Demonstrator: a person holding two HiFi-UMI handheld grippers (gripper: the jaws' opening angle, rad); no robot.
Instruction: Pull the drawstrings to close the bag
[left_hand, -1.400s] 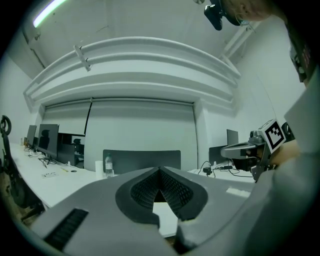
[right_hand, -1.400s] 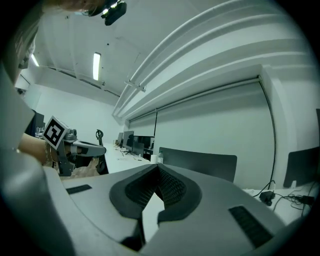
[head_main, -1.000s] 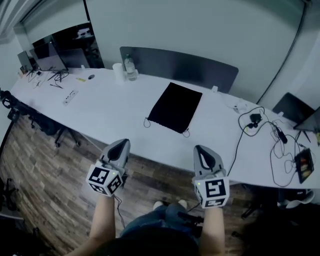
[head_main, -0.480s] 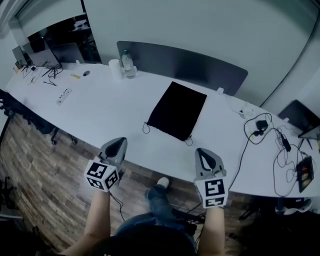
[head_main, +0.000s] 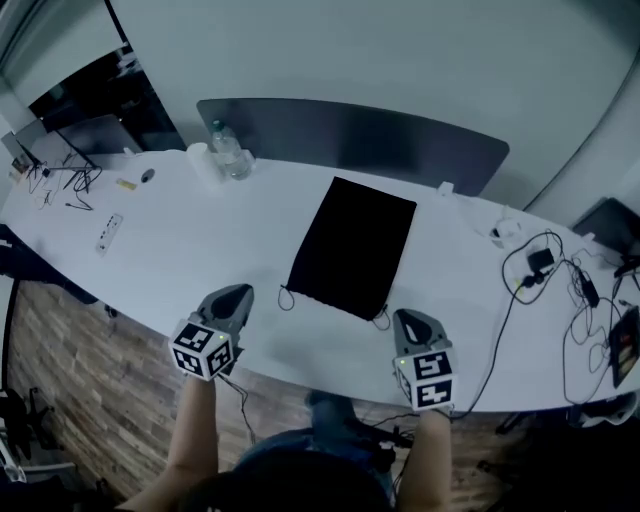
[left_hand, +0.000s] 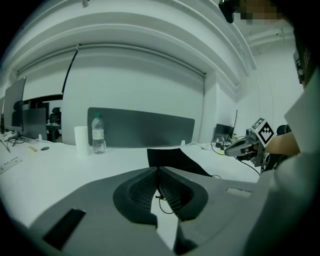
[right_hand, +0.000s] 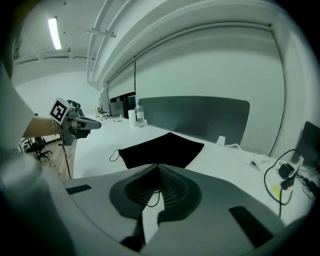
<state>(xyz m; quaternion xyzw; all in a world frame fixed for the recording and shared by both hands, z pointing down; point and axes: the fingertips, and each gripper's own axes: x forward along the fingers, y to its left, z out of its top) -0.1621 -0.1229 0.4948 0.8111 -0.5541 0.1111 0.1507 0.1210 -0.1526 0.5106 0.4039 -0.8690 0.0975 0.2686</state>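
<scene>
A flat black drawstring bag (head_main: 352, 247) lies on the white table (head_main: 180, 250), its near end towards me. A thin cord loop sticks out at each near corner: the left drawstring (head_main: 285, 298) and the right drawstring (head_main: 381, 320). My left gripper (head_main: 238, 292) is shut and empty, a little left of the left loop. My right gripper (head_main: 406, 316) is shut and empty, just right of the right loop. The left gripper view has the bag (left_hand: 172, 159) beyond its closed jaws. From the right gripper view the bag (right_hand: 160, 146) also lies ahead.
A water bottle (head_main: 229, 160) and a white cup (head_main: 200, 160) stand at the back left before a dark divider panel (head_main: 350, 135). Cables and a charger (head_main: 540, 262) sprawl on the right. A power strip (head_main: 108, 232) lies far left. Wooden floor lies below the table's front edge.
Both grippers have moved forward from over the floor to above the table's near edge, closer to the bag's cord loops. Their jaws stayed shut.
</scene>
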